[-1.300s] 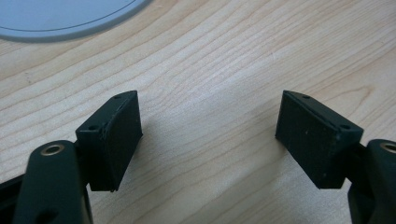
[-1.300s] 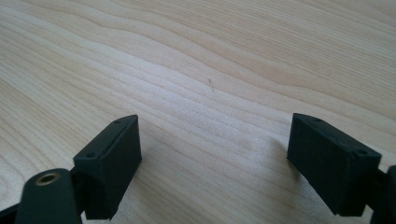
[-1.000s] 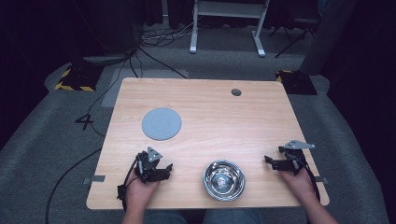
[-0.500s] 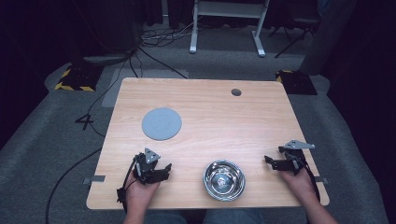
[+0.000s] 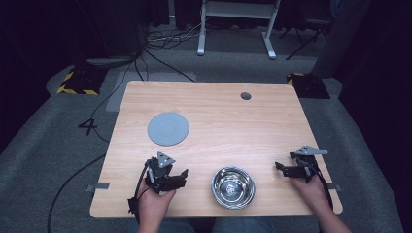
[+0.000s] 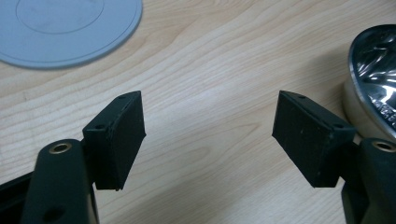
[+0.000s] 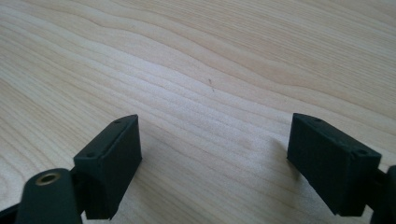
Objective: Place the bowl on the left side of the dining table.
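Both tools rest spread and empty on the bench: the left tool just left of the steel bowl at lower centre, presumably poised to grasp it; the right tool waits farther right.

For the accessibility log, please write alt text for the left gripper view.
The left gripper, open and holding nothing, hangs over a bare wooden table. A grey disc lies at upper left, and a shiny metal bowl sits at the right edge.

I see a wooden bench standing on grey carpet. Black cables cross the floor behind it, near a white frame. The surroundings are dark.
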